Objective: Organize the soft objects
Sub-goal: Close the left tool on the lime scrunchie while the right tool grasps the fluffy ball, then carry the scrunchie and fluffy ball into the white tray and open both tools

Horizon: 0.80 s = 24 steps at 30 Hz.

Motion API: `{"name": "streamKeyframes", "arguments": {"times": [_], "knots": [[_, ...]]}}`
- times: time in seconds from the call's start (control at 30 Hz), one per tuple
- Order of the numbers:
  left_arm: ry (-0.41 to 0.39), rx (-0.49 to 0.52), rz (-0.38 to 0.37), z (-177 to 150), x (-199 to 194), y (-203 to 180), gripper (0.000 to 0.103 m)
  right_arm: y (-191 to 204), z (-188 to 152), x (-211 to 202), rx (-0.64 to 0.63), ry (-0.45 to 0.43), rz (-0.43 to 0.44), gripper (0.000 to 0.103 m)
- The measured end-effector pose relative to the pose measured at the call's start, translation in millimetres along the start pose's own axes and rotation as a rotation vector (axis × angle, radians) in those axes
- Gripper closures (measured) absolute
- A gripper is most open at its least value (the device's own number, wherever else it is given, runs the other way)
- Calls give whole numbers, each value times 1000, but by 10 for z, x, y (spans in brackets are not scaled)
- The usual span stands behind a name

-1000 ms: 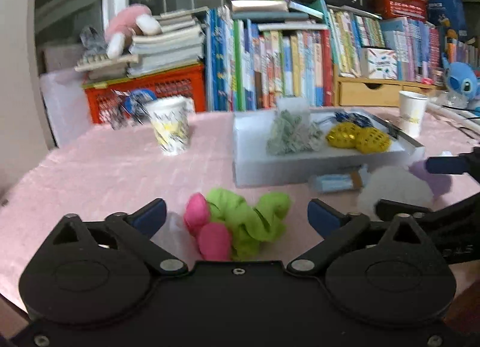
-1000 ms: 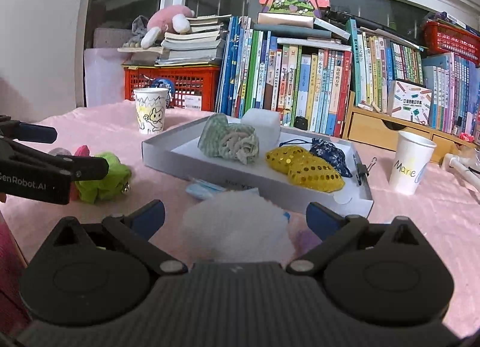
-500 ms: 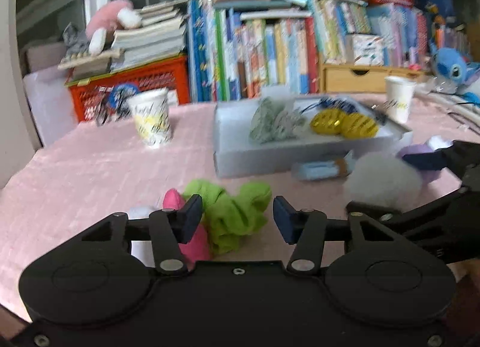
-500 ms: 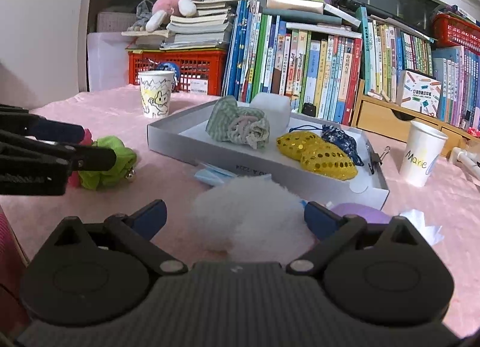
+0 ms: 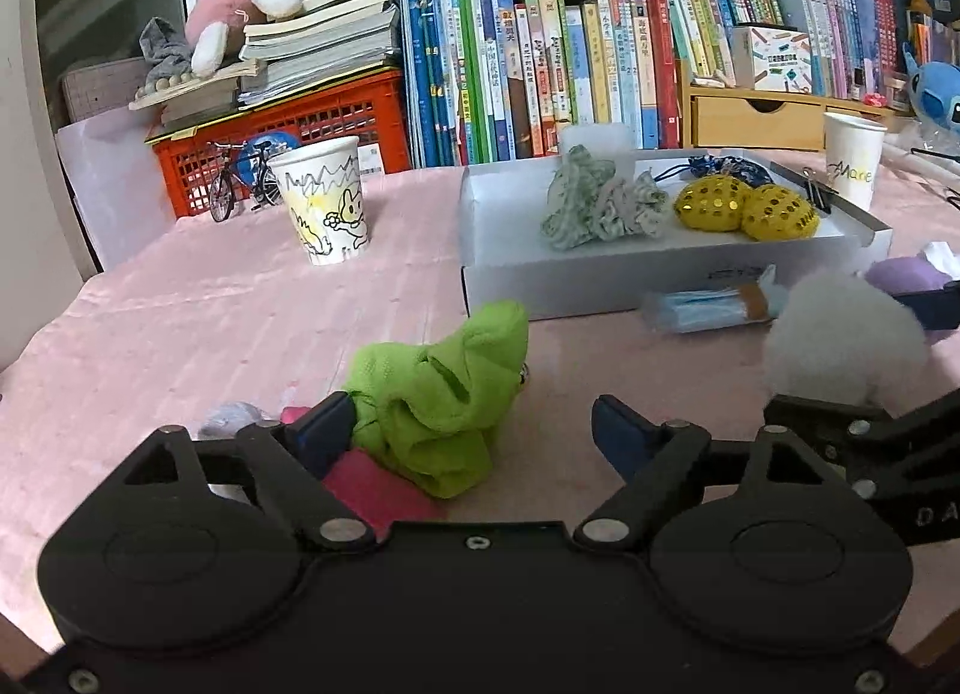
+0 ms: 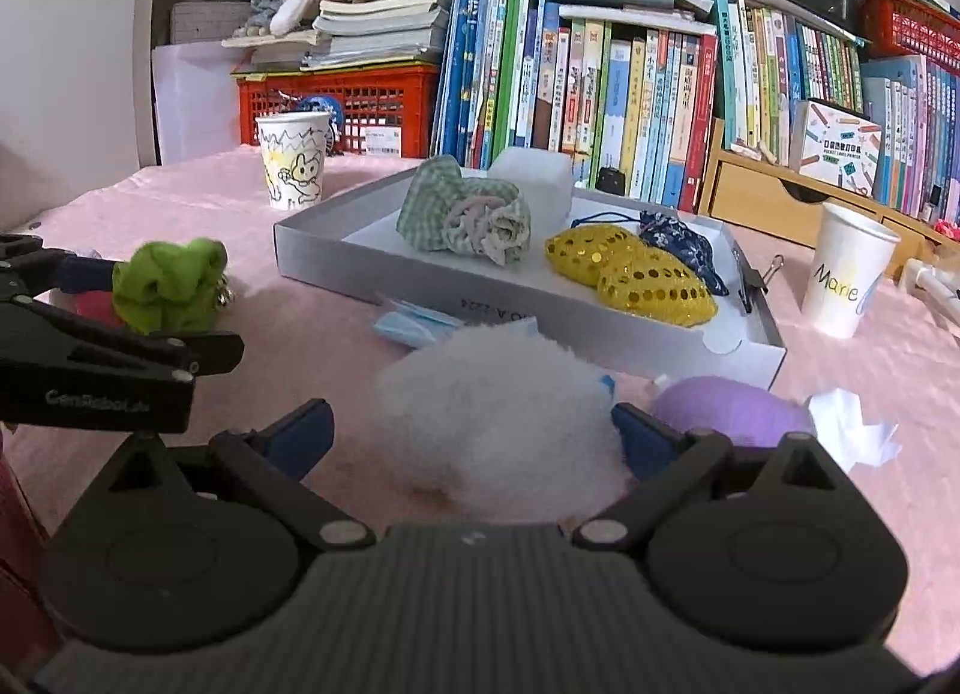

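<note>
A crumpled green cloth (image 5: pixel 441 394) lies on the pink tablecloth between the fingers of my left gripper (image 5: pixel 471 433), which is open; a pink soft piece (image 5: pixel 372 487) lies beside its left finger. My right gripper (image 6: pixel 474 433) is open around a white fluffy ball (image 6: pixel 498 412). A purple soft object (image 6: pixel 729 412) lies to its right. The white box lid (image 6: pixel 600 328) holds a checked cloth bundle (image 6: pixel 465 217), yellow sequined pouches (image 6: pixel 636 274) and a blue patterned pouch (image 6: pixel 681 250).
A blue face mask packet (image 6: pixel 414 325) lies in front of the box. Paper cups stand at left (image 6: pixel 292 157) and right (image 6: pixel 849 271). Crumpled tissue (image 6: pixel 849 433) lies right of the purple object. Books and a red crate (image 6: pixel 354 106) line the back.
My left gripper half closed around the green cloth, then opened wide again and moved closer to it. My right gripper advanced so the fluffy ball sits between its fingers.
</note>
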State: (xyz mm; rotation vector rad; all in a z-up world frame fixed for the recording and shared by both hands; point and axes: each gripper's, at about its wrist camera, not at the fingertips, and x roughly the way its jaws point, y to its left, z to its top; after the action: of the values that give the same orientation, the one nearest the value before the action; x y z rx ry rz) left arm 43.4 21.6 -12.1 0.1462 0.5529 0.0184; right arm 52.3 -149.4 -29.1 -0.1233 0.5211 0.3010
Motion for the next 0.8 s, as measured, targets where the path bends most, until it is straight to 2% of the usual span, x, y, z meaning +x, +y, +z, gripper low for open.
{"name": "streamKeyframes", "arguments": {"times": [0.13,0.3,0.43,0.53,0.6,0.8], "knots": [[-8,8,1,-2,5,1,21,5,10,20,-2,14,-2,1],[-35,54,50,-35,-19,-19,46,8,18,49,-4,34,-8,1],[-51,85,72,-64,-24,-5,59,0,16,66,5,45,-13,2],[-64,87,92,-46,-30,6,72,-9,11,70,14,47,-29,12],[-71,85,95,-11,-46,8,75,-21,14,63,30,44,-34,23],[-111,63,68,152,-124,19,76,-10,47,7,36,27,-32,26]]}}
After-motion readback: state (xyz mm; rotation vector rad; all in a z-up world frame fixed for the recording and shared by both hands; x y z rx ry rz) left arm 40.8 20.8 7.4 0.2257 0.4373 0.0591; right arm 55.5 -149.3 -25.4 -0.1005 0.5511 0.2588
